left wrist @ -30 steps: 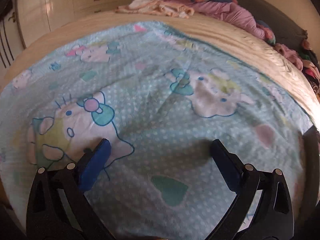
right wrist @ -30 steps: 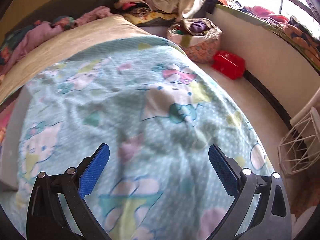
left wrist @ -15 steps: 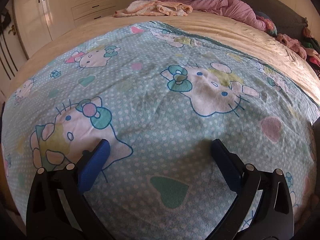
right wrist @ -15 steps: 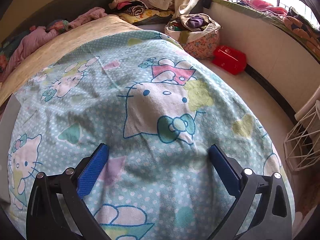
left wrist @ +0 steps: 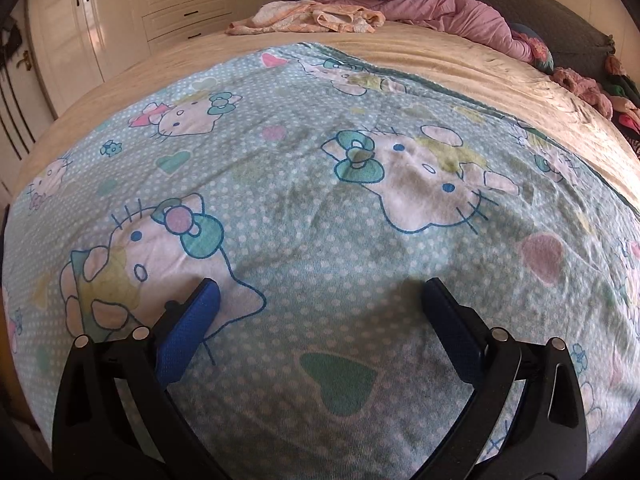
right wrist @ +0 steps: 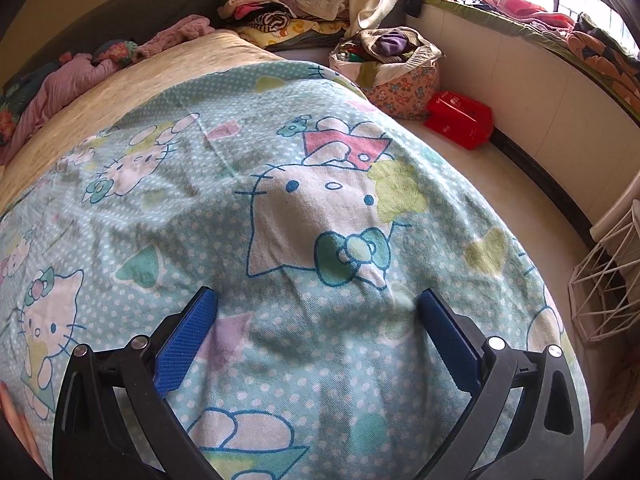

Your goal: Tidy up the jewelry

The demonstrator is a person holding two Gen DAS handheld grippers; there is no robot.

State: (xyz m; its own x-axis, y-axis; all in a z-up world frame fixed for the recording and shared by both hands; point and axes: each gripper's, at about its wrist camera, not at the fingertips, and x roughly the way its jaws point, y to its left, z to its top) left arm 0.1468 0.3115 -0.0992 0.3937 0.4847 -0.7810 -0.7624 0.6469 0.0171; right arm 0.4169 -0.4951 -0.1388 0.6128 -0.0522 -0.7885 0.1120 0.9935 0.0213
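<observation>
No jewelry shows in either view. My left gripper (left wrist: 320, 292) is open, its blue-padded fingers spread wide just above a teal cartoon-cat blanket (left wrist: 288, 208) on a bed, with nothing between them. My right gripper (right wrist: 318, 300) is open too, hovering low over the same blanket (right wrist: 280, 152) near the bed's right side, with nothing held.
Rumpled pink bedding (left wrist: 448, 4) and a peach cloth (left wrist: 320, 20) lie at the head of the bed, white wardrobes (left wrist: 120, 12) beyond. Right of the bed are a floor strip, a stuffed fabric bag (right wrist: 396, 72), a red box (right wrist: 460, 118), clothes piles (right wrist: 288, 0) and a white wire basket (right wrist: 608, 280).
Both views have tilted up and pulled back a little over the blanket, showing more of the room. Both grippers have stayed open.
</observation>
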